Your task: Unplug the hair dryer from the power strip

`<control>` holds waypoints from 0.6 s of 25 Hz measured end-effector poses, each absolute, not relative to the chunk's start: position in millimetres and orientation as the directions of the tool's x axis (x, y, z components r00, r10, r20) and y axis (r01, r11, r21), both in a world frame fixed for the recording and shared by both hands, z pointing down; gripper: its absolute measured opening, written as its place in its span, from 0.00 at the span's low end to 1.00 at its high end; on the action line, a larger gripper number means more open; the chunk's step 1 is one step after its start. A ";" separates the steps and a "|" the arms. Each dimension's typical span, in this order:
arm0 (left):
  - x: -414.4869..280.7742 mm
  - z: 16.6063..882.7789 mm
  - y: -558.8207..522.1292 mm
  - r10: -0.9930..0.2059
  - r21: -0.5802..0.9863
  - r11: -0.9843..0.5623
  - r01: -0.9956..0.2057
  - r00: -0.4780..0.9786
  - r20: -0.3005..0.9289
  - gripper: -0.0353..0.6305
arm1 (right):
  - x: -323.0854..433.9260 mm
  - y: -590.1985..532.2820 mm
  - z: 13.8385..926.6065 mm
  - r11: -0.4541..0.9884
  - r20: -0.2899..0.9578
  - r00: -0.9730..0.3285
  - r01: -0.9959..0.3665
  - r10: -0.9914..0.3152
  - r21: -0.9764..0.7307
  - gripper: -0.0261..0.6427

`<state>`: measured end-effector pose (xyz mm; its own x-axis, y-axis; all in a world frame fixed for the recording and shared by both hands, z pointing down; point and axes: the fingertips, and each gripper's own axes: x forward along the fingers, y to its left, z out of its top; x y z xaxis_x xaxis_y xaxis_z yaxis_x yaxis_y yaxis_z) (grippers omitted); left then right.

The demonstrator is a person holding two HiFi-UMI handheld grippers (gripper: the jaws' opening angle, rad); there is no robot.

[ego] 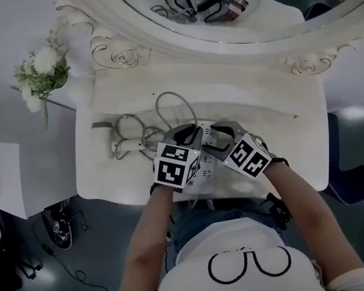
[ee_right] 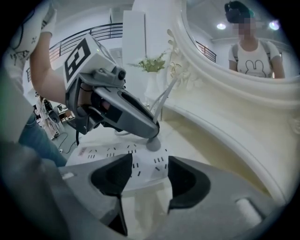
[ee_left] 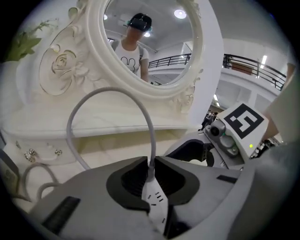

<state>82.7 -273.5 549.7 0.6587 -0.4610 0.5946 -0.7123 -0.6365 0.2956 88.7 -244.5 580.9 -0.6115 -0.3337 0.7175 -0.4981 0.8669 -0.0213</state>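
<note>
A white power strip (ee_right: 140,164) lies on the white dresser top (ego: 266,105), near its front edge. A grey plug (ee_right: 153,143) sits in the strip, and its grey cord (ee_left: 112,91) arcs up and away toward a pale hair dryer (ego: 126,144) lying at the left. My left gripper (ee_left: 150,180) is shut on the plug right where it meets the strip (ee_left: 157,206). My right gripper (ee_right: 150,176) straddles the strip's near end, jaws wide, with both pads against its sides. In the head view both grippers (ego: 188,134) (ego: 219,138) meet tip to tip over the strip, which they mostly hide.
An ornate white oval mirror (ego: 219,37) rises at the back of the dresser. A vase of white flowers (ego: 43,71) stands to the left. Loose cord loops (ego: 133,125) lie left of the grippers. Small drawer knobs (ee_left: 30,154) show under the mirror shelf.
</note>
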 end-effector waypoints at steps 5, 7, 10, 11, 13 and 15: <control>85.3 550.6 -267.1 -0.498 0.106 -0.701 -0.705 0.591 0.635 0.12 | 92.1 -243.3 582.3 0.871 0.730 -0.604 -0.490 -0.320 -0.023 0.40; 81.7 550.6 -264.9 -0.489 0.147 -0.692 -0.706 0.609 0.624 0.12 | 89.9 -241.1 582.2 0.878 0.730 -0.610 -0.477 -0.310 -0.026 0.40; 82.0 547.5 -269.7 -0.467 0.288 -0.630 -0.721 0.648 0.601 0.12 | 88.5 -241.3 580.3 0.874 0.729 -0.609 -0.485 -0.314 -0.029 0.40; 83.7 546.8 -272.2 -0.472 0.291 -0.619 -0.729 0.642 0.604 0.12 | 89.1 -242.5 580.1 0.870 0.728 -0.607 -0.493 -0.320 -0.028 0.40; 87.7 546.0 -273.0 -0.492 0.206 -0.646 -0.735 0.608 0.623 0.12 | 90.1 -245.0 580.6 0.866 0.723 -0.607 -0.499 -0.329 -0.025 0.40; 88.5 546.3 -268.4 -0.511 0.106 -0.686 -0.720 0.580 0.634 0.12 | 90.4 -245.2 581.2 0.871 0.723 -0.611 -0.490 -0.324 -0.024 0.40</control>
<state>88.5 -268.4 546.3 0.5798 -0.5113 0.6343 -0.7202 -0.6857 0.1056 90.4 -245.2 581.2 -0.6108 -0.3240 0.7225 -0.4904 0.8712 -0.0239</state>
